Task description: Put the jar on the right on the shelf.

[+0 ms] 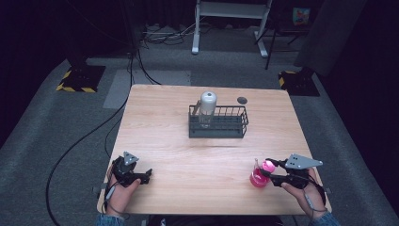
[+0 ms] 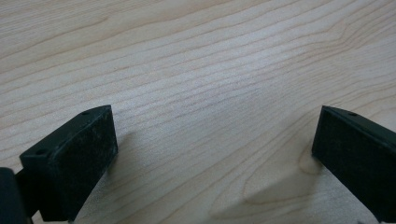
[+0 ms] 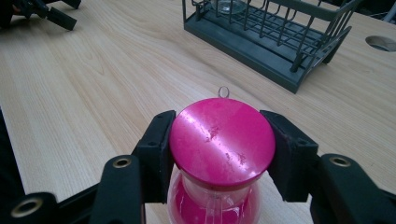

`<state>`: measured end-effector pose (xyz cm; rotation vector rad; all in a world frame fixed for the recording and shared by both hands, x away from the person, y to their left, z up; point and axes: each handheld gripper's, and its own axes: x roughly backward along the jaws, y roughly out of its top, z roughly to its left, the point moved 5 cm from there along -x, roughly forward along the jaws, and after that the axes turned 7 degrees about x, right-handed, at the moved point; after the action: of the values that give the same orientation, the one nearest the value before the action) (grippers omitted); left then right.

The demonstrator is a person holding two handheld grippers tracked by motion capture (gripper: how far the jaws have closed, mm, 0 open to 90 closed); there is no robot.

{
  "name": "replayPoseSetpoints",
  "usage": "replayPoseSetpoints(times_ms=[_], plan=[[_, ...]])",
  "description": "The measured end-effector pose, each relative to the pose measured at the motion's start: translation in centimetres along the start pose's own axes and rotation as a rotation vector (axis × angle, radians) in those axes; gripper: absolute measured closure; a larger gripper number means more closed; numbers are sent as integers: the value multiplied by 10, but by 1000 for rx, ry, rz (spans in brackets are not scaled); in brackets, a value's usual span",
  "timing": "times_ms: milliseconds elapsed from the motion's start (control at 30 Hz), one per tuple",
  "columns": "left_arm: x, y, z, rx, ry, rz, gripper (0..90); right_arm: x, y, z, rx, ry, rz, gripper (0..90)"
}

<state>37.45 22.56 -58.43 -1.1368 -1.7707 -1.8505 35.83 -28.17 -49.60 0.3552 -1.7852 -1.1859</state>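
Observation:
A small clear bottle with a pink lid and pink contents (image 1: 260,175) stands on the wooden table (image 1: 207,155) at the front right. My right gripper (image 1: 269,171) is shut on its lid (image 3: 222,142), with both black pads pressed against the lid's sides. A dark wire rack (image 1: 218,121) sits at the table's middle back, with a clear bottle topped by a silver cap (image 1: 207,107) upright in its left end. My left gripper (image 1: 147,175) rests low over the front left of the table. Its jaws stand wide open (image 2: 212,154) with bare wood between them.
A round hole (image 1: 242,100) is cut in the table behind the rack's right end. Cables, a white frame's legs and yellow-black striped bases lie on the grey floor beyond the table.

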Motion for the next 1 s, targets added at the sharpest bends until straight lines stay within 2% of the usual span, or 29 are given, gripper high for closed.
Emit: replayPoseSetpoints(times_ms=[433,700,1000], plan=[[0,0,0,0,0,0,2,5,11,-4,27,-7,2,481],[0,1,-1,3,3,2,2,8,29,-13,38,-14,6,481],[-1,1,-1,2,2,1,2,10,51,-25,70,-26,3,481]])
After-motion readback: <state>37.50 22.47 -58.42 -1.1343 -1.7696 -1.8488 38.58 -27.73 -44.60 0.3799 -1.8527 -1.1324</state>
